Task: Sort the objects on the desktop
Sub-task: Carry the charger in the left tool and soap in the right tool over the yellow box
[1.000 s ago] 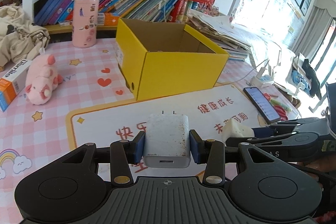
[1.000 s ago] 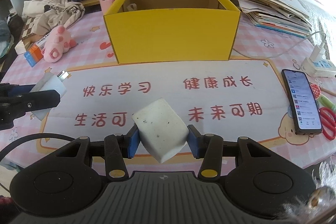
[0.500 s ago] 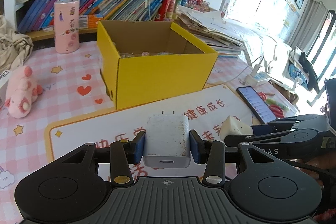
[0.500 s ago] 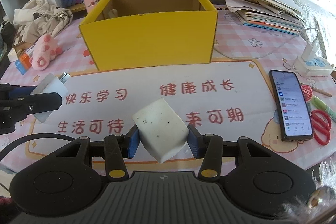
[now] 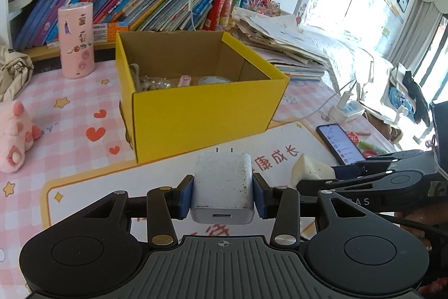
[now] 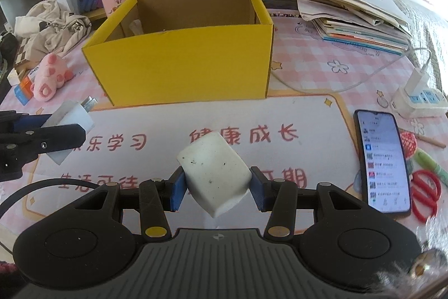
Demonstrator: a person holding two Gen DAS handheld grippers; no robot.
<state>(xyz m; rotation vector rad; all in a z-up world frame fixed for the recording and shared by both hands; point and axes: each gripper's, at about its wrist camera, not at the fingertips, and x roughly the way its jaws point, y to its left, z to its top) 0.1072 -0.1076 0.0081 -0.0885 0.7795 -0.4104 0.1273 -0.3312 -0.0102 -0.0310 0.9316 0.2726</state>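
Observation:
My left gripper (image 5: 223,194) is shut on a white USB charger plug (image 5: 222,181), held above the white desk mat in front of the open yellow cardboard box (image 5: 204,108). The box holds beads and small items. My right gripper (image 6: 215,188) is shut on a white eraser block (image 6: 215,173), also above the mat, short of the box (image 6: 182,63). The right gripper with the eraser (image 5: 310,173) shows at the right of the left wrist view. The left gripper with the charger (image 6: 70,122) shows at the left of the right wrist view.
A pink plush pig (image 6: 49,77), a pink cylinder (image 5: 76,39) and a book shelf stand behind and left. A phone (image 6: 382,159), red scissors (image 6: 425,195), a power strip (image 6: 417,100) and stacked papers (image 6: 350,7) lie to the right.
Both grippers have risen with their objects, so the left wrist view now looks down into the yellow box. Both grips are unchanged.

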